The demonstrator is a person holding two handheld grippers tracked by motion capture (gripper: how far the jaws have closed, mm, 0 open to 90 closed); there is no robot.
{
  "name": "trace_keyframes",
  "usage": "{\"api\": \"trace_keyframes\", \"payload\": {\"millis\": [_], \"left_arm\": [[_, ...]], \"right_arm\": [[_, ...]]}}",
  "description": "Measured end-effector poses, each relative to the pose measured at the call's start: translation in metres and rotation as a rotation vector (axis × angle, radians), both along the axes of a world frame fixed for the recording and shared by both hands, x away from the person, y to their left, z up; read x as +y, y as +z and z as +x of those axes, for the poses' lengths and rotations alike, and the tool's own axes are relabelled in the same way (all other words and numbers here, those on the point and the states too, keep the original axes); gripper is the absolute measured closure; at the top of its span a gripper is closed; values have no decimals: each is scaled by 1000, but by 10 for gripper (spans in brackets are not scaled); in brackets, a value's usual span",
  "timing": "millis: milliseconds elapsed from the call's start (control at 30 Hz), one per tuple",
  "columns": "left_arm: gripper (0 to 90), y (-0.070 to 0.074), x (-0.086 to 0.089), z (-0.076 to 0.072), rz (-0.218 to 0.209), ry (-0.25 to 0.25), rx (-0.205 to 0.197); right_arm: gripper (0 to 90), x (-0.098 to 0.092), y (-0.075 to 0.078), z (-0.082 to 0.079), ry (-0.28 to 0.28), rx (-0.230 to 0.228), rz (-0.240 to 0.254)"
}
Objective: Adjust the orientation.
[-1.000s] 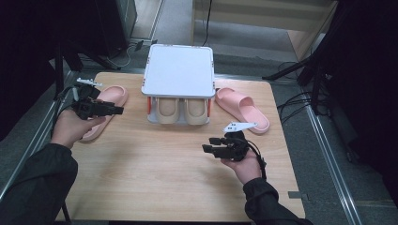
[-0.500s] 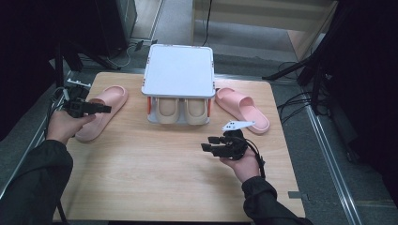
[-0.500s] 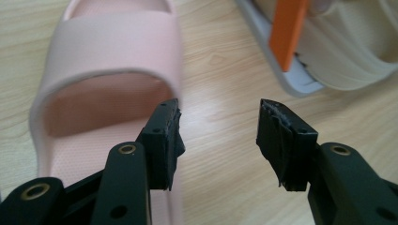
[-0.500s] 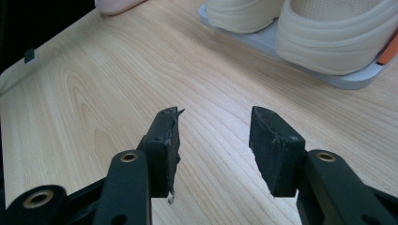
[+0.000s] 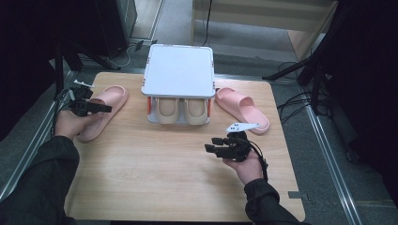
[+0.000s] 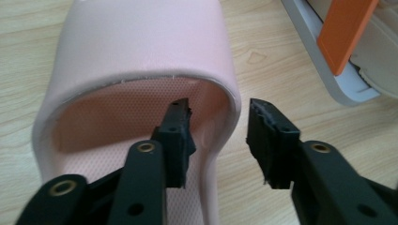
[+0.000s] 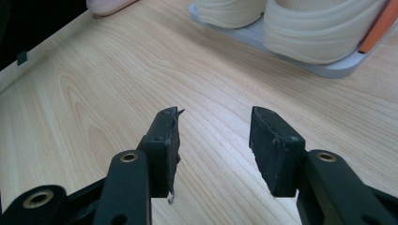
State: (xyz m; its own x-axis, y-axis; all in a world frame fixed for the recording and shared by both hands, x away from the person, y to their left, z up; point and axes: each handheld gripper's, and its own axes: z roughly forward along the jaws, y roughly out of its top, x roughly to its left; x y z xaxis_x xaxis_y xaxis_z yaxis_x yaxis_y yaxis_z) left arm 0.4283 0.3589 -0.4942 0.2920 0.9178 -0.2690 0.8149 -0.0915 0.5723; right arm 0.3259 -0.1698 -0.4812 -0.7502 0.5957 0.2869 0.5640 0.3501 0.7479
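Left gripper (image 5: 104,108) sat at the left side of the table (image 5: 155,187), over the pink slipper (image 5: 101,112) lying there. In the left gripper view its jaws straddled the right-hand side of the slipper's strap (image 6: 155,42): one jaw inside the opening under the strap, the other outside, over bare wood. Jaws had just been closing, about half open, strap wall between them; there was a clear gap on the outer side, so no squeeze on it yet. The slipper lay flat on the table, just left of the small white-topped shoe rack (image 5: 178,70) and apart from it.

Right gripper (image 5: 209,149) was low over bare wood, near right of centre, pointing left. Jaws stood well apart with nothing between them, as the right gripper view showed (image 7: 213,140).

A beige pair of slippers (image 5: 180,110) sat on the rack's lower shelf. The second pink slipper (image 5: 241,110) lay right of the rack, far side of the right hand (image 5: 246,166).
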Motion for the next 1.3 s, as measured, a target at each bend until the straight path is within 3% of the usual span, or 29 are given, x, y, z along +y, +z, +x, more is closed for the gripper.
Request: {"api": "trace_keyframes", "payload": {"millis": [167,233,267,333,467,600,700,833,933,1033,1100,1300], "left_arm": [[709,-7,0,5,-39,12,4],[766,-5,-5,4,11,-6,-15],[788,-5,-5,4,11,-6,-15],[818,-1,-9,3,69,-9,-38],[845,7,-6,0,88,2,-49],[848,19,-4,0,85,7,-18],[848,26,-3,-2,77,14,-26],[848,39,-3,-12,56,0,-33],[847,50,-8,-28,23,-4,-49],[848,55,-14,-37,27,-23,-54],[847,61,-24,-49,40,-71,-45],[846,63,-43,-72,35,-122,-47]], "right_arm": [[535,-7,-1,-5,-23,-1,-5],[545,-9,-1,-6,-31,9,7],[545,-9,-1,-6,-31,9,7],[546,-12,-2,-6,-46,24,22],[544,-13,-2,-5,-51,25,31],[542,-11,-2,-4,-51,30,32],[545,-10,-2,-4,-51,30,31],[545,-9,-4,0,-52,32,29],[545,-8,-5,2,-54,37,26],[544,-7,-5,4,-51,30,28],[544,-4,-4,5,-46,33,33],[543,1,-2,10,-36,32,42]]}}
